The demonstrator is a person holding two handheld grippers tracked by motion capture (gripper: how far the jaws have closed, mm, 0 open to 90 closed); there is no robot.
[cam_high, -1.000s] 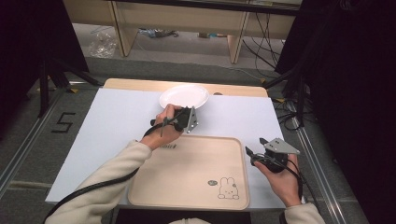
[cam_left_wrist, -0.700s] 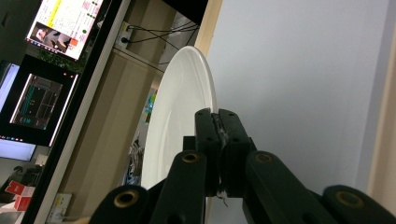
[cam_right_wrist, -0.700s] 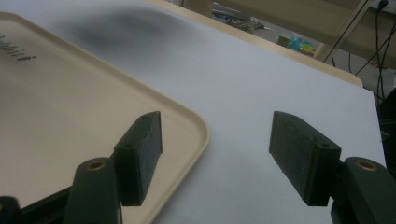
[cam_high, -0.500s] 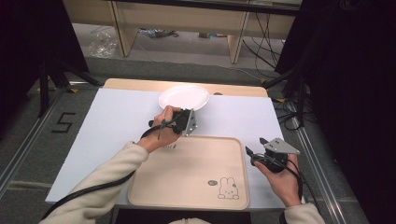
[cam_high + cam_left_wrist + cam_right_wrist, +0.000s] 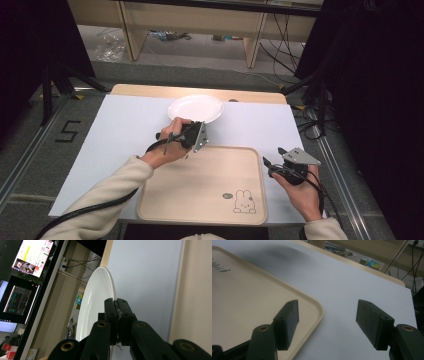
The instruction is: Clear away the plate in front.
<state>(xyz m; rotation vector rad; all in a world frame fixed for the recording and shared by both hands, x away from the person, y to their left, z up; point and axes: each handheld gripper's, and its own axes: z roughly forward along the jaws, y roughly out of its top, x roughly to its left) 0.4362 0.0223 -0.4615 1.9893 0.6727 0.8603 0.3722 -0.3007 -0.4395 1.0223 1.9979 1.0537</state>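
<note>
Plate: a round white plate (image 5: 195, 108) with a shallow raised rim lay at the far middle of the table, on the pale sheet (image 5: 120, 135) that covered the tabletop. Its surface was plain and bare. In the left gripper view the plate (image 5: 96, 302) appeared as a tall white oval, because that camera was rolled on its side.

Plate position: just beyond the far edge of the tray, apart from it, with a strip of the wooden table edge (image 5: 150, 91) behind it.

Left gripper: the left gripper (image 5: 196, 140) sat at the near rim of the plate, above the gap between plate and tray. Its jaws were pressed together in the left gripper view (image 5: 117, 305), with the plate's rim right at the tips. The pads seemed to pinch that rim, though the contact itself was hard to make out.

Right gripper: the right gripper (image 5: 272, 157) hovered at the tray's right edge, held low. Its jaws stood wide apart (image 5: 327, 312) with nothing between them; one jaw was over the tray's corner, the other over the pale sheet.

Tray: a beige rectangular tray (image 5: 200, 175) with rounded corners lay at the near middle of the table. It held nothing; a small rabbit drawing (image 5: 244, 202) was printed near its near right corner.
</note>
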